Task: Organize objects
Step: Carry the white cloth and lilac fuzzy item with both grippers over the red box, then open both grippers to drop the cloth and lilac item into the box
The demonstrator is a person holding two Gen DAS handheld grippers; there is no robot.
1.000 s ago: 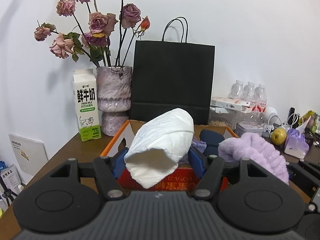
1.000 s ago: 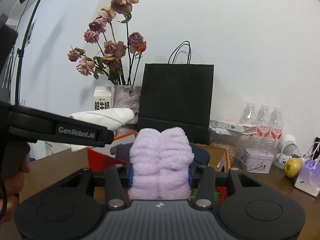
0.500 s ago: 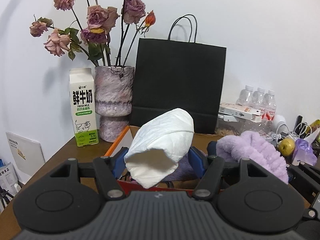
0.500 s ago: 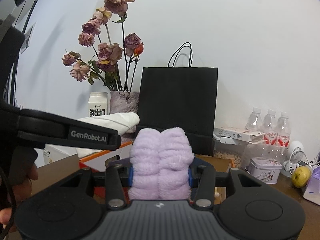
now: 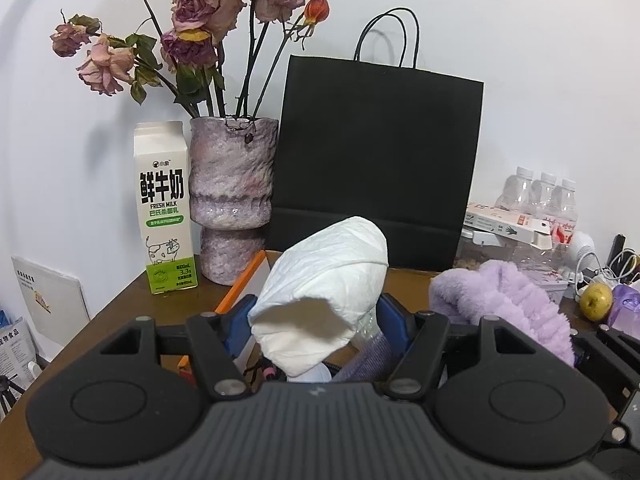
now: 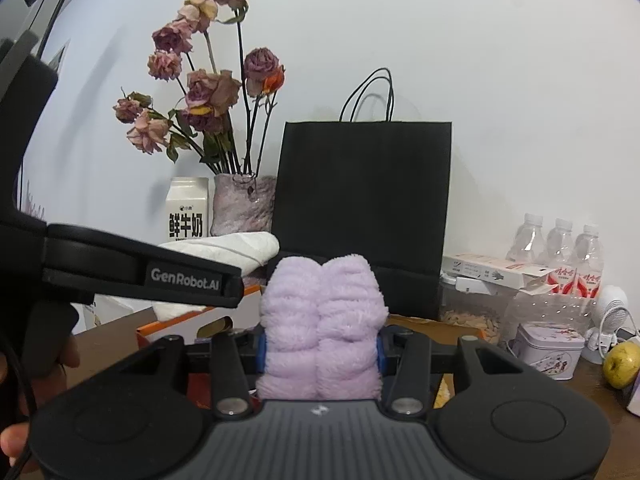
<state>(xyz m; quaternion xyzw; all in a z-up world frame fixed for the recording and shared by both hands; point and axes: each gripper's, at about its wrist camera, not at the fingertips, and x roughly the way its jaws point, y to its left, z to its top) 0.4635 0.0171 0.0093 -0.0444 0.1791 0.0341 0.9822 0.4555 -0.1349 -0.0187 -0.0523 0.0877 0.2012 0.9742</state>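
Observation:
My left gripper [image 5: 316,320] is shut on a white crumpled paper-like bundle [image 5: 324,292] and holds it above an open orange-edged cardboard box [image 5: 240,284]. My right gripper [image 6: 320,344] is shut on a fluffy lilac cloth [image 6: 322,328], held above the same box [image 6: 152,330]. The lilac cloth also shows at the right of the left wrist view [image 5: 504,304]. The white bundle and the left gripper's body show at the left of the right wrist view [image 6: 224,252]. The box holds purple and pink items, mostly hidden.
A black paper bag [image 5: 376,160] stands behind the box against the wall. A vase of dried roses [image 5: 232,196] and a milk carton [image 5: 164,208] stand at back left. Water bottles [image 6: 560,240], a tin [image 6: 548,348] and a yellow fruit [image 6: 622,364] are at right.
Both grippers, still holding their loads, have moved forward over the box toward the black bag; the box has dropped lower in both views.

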